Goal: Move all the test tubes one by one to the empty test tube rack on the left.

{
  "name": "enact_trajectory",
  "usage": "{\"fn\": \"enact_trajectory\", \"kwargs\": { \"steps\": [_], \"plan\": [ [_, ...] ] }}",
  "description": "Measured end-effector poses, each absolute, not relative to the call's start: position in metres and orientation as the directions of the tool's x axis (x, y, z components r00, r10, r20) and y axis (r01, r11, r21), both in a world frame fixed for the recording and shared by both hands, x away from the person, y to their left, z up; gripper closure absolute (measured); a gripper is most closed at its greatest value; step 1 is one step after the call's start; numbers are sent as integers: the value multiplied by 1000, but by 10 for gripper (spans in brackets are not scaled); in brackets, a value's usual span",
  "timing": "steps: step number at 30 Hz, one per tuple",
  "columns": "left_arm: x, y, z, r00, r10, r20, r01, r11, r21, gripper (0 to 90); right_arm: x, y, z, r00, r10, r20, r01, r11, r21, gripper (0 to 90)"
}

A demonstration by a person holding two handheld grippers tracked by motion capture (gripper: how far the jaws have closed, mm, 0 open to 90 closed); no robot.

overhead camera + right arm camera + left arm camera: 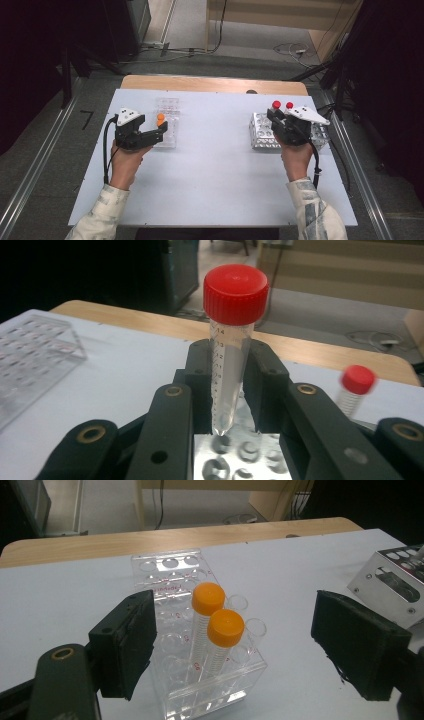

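**Tube racks and grippers, left to right**

Left gripper (235, 645): fingers wide apart, holding nothing, flanking the clear rack (200, 670) with two orange-capped tubes (225, 630). Right gripper (231, 390): fingers clamped on a red-capped tube (232, 340), its tip just above the metal rack (240, 460); second red-capped tube (355, 387) stands at its far right.
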State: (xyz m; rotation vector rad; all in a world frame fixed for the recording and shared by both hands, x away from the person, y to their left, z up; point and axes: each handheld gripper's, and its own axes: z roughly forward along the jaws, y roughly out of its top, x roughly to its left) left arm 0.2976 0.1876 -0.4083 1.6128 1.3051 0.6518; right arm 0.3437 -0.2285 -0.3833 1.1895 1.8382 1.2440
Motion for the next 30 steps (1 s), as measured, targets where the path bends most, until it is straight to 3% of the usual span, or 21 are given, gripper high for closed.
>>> {"fn": "enact_trajectory", "kwargs": {
  "steps": [16,30],
  "plan": [
    [291,177,-402,328,935,-134,431,-22,902,189,330,-168,-404,-578,815,24,361,230,904,715],
    [283,135,-404,440,891,-109,421,-98,902,201,316,-122,-432,-684,729,20,371,324,871,713]
  ]
}}
